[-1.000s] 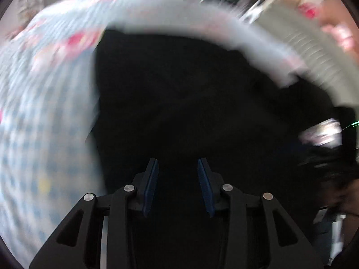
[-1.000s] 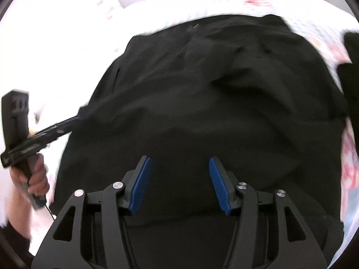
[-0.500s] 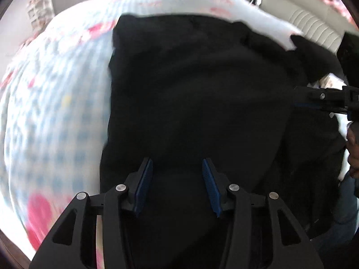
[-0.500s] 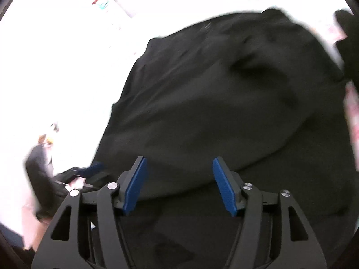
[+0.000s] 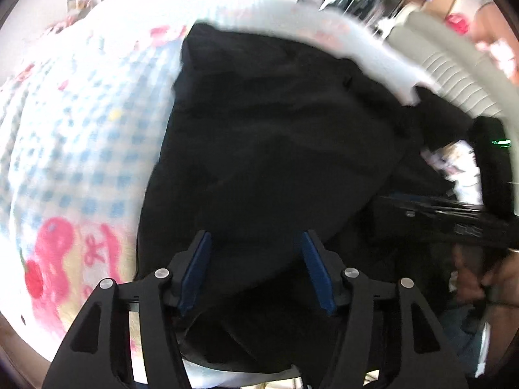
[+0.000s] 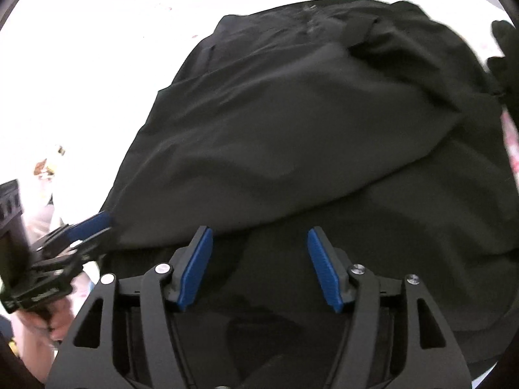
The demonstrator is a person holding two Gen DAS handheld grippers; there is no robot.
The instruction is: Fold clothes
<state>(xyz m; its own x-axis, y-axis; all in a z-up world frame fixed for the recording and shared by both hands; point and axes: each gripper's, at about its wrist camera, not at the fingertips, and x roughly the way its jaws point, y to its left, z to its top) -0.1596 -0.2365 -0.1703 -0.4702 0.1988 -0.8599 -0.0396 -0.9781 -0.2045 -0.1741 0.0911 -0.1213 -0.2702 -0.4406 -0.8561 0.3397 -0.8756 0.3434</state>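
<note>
1. Covering the left of the left wrist view is a blue-checked sheet [image 5: 74,149] with pink prints, blurred, spread over a bed.
2. A black garment [image 5: 269,136] lies on the sheet, one layer folded over another, filling the middle of both views.
3. The left gripper [image 5: 256,272] hovers over the garment's near edge; its jaws are opening, with no cloth pinched between the blue pads.
4. Right of the garment, a ribbed pale cushion [image 5: 454,74] curves along the bed's edge.
5. In the right wrist view, the left gripper [image 6: 87,230] reaches the garment's left edge, gripped by a hand [image 6: 48,321].
6. The right gripper [image 6: 259,265] hangs above the garment's lower fold, jaws apart and empty.
7. Another dark piece [image 6: 506,58] sits at the far right edge.
</note>
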